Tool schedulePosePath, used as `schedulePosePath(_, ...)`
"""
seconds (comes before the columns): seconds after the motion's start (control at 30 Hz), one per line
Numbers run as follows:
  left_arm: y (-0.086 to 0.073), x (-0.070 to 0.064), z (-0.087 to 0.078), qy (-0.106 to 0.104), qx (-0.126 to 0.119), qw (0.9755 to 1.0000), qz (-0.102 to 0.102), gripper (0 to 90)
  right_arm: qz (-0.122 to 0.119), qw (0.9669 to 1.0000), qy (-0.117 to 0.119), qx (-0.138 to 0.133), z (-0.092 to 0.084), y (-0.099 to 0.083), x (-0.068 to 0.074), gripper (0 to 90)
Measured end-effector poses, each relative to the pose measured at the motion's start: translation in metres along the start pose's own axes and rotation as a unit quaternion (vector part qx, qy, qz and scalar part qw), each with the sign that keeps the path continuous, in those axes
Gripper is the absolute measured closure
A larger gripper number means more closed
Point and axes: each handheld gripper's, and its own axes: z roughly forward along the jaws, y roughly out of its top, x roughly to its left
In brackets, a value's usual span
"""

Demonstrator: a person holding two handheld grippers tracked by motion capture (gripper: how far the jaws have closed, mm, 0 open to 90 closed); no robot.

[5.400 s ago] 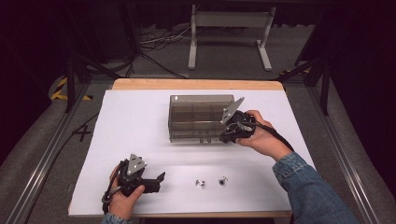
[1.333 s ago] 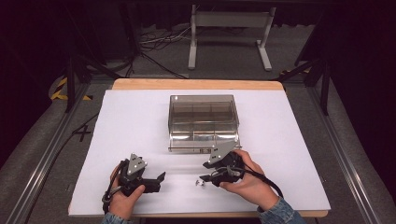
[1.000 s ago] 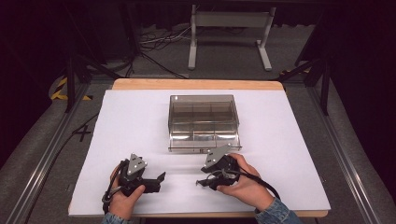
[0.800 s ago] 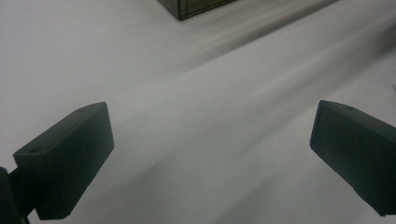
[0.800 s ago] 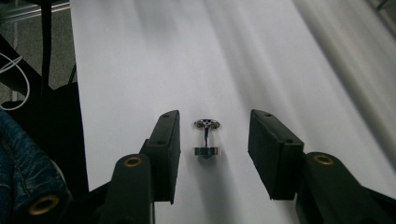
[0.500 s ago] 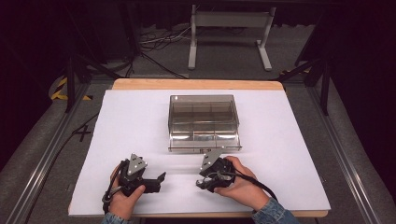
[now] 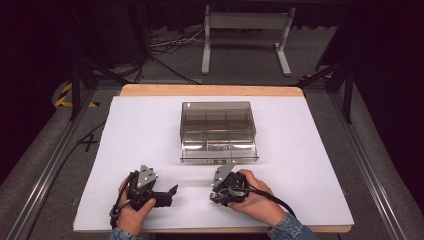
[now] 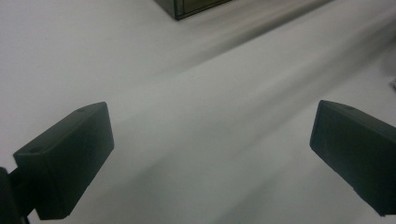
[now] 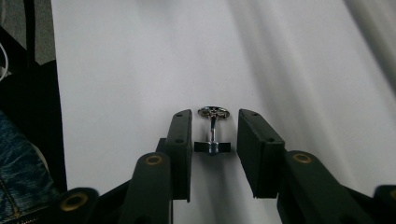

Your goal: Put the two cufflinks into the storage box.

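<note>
Near the middle of the high view, a clear smoky plastic box (image 7: 218, 131) stands on the white table sheet (image 7: 310, 165). Inner walls divide it into compartments, and a shallow drawer sticks out from its lower front edge toward the bottom of the frame. What lies in the compartments or the drawer is too small and glare-washed to tell. One dark corner of the same box cuts into the top centre of the left gripper view (image 8: 187, 6). Below the box in the high view, at lower centre-right, the right gripper (image 7: 216, 196) sits low on the sheet in the person's right hand (image 7: 257, 200), well apart from the box. In the right gripper view the right gripper (image 9: 212, 140) has a small shiny metal fastener (image 9: 213, 132) between its jaws: a round chrome head at the far end, a thin stem, and a dark crossbar at the near end. The jaws have just been closing in around it, but narrow slivers of white sheet show on either side of the crossbar, so the pads are not pinching it yet. At the lower left of the high view the left gripper (image 7: 167, 192) rests on the sheet in the left hand (image 7: 131, 212). In the left gripper view its jaws (image 8: 210, 158) are spread wide, with bare sheet between them.
</note>
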Motion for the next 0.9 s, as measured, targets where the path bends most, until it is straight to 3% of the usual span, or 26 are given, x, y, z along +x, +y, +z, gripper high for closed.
schedulePosePath(0.13,0.000,0.000,0.000,0.000,0.000,1.0000,0.000,0.3,-0.002,1.0000,-0.001,0.002,0.000,0.000,0.000,72.4)
schedulePosePath(0.63,0.000,0.000,-0.001,-0.001,0.001,1.0000,0.000,0.3,0.002,1.0000,0.000,0.002,-0.002,0.002,0.000,73.1)
schedulePosePath(0.9,0.000,0.000,0.000,0.001,0.000,1.0000,0.001,0.3,0.011,0.9999,0.006,0.001,-0.016,0.008,-0.003,73.1)
